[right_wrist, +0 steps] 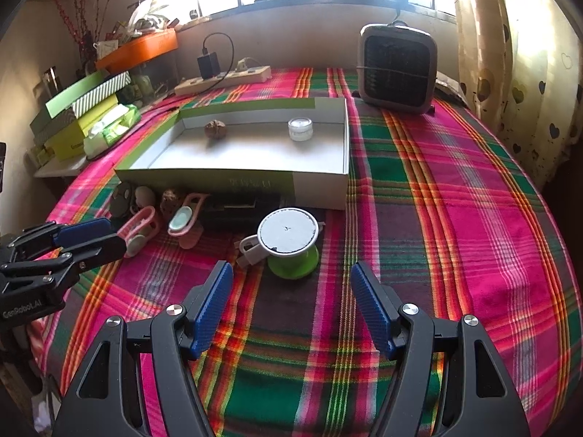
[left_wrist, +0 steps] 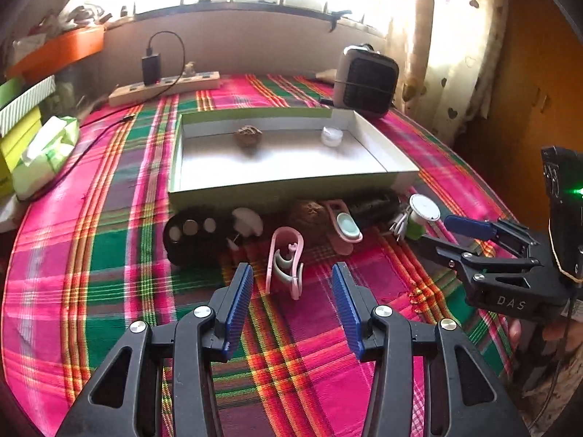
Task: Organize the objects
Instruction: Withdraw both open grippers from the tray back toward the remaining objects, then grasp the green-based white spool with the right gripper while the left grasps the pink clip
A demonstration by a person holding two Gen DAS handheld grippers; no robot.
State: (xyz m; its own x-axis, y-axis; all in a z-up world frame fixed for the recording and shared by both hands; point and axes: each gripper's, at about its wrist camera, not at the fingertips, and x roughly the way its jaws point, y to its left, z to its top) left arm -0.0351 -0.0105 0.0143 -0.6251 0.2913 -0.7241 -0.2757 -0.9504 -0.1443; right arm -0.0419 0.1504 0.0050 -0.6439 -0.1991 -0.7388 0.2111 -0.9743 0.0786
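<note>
Your left claw hangs wide open and empty over the pink and green checked cloth on the desk, with the pink plastic clip lying just ahead of its blue pads. Your right claw is open and empty too, facing the white and green spool. Behind them sits the shallow white cardboard box — it already holds a brown walnut and a small clear jar. You look ready to pick next — lower the left claw around the clip, squeeze, then carry it into the box.
</note>
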